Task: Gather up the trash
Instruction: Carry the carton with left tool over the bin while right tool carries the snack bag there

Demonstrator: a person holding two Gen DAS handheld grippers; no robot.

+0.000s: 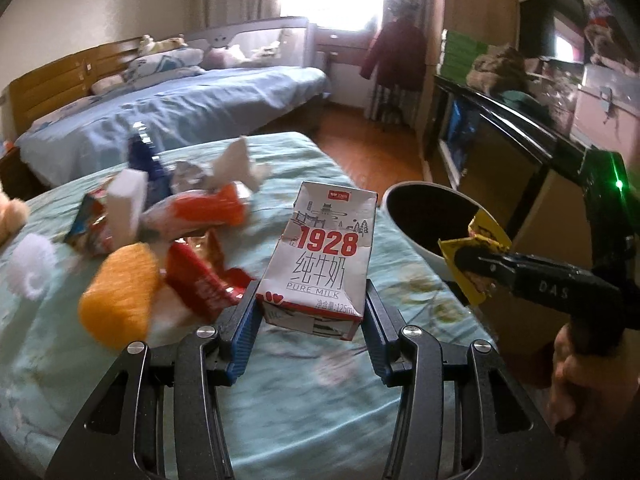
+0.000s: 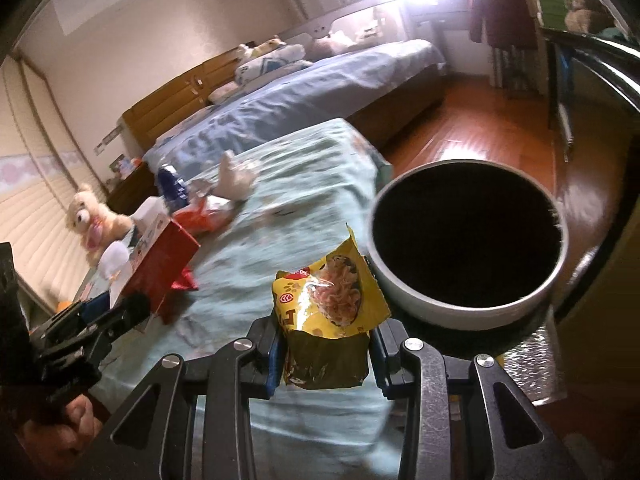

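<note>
A small milk carton [image 1: 320,252] printed "1928 PURE MILK" hangs over the green bed sheet [image 1: 280,412], with my left gripper [image 1: 310,316] shut on its lower end. My right gripper [image 2: 326,356] is shut on a crumpled yellow snack packet [image 2: 332,312], close in front of the white bin [image 2: 440,308] with the dark inside. In the left wrist view the bin [image 1: 418,250] stands just right of the carton, and the right gripper [image 1: 472,262] holds the yellow packet [image 1: 474,294] at its rim. The right wrist view shows the left gripper [image 2: 120,312] at the left with the carton's red side [image 2: 164,272].
A pile of wrappers and tissue [image 1: 192,208] lies on the green sheet, with an orange fluffy thing [image 1: 116,292] in front. A plush toy [image 2: 92,220] sits by the wall. A second bed [image 1: 180,116], wooden floor [image 2: 480,132] and a dark cabinet [image 1: 500,136] lie beyond.
</note>
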